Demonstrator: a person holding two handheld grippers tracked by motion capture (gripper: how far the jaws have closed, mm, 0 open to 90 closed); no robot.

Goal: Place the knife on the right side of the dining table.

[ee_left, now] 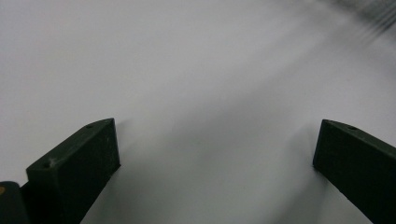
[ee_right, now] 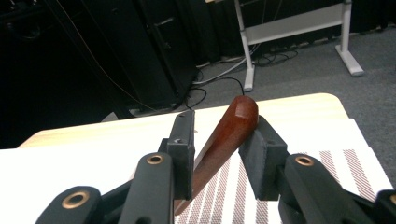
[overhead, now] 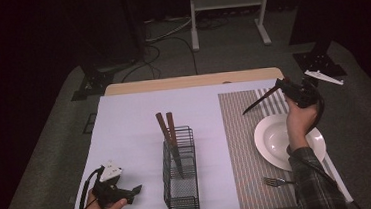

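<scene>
My right gripper [overhead: 281, 84] is raised over the far right of the table, shut on the brown wooden handle of a knife [overhead: 258, 102]. The dark blade slants down and left above the striped placemat [overhead: 242, 145]. In the right gripper view the rounded handle [ee_right: 229, 135] lies at an angle across the gripper [ee_right: 223, 128], pinched between both pads. My left gripper [overhead: 135, 190] rests low at the near left corner, held by a hand. In its own view the gripper [ee_left: 217, 140] is open, with bare white cover between the jaws.
A black wire rack [overhead: 182, 185] stands near the table's front middle with two brown-handled utensils [overhead: 166, 128] upright in it. A white plate [overhead: 272, 143] sits on the placemat under the right forearm, with a fork [overhead: 275, 181] just in front of it. A white cover [overhead: 125, 124] spans the left side.
</scene>
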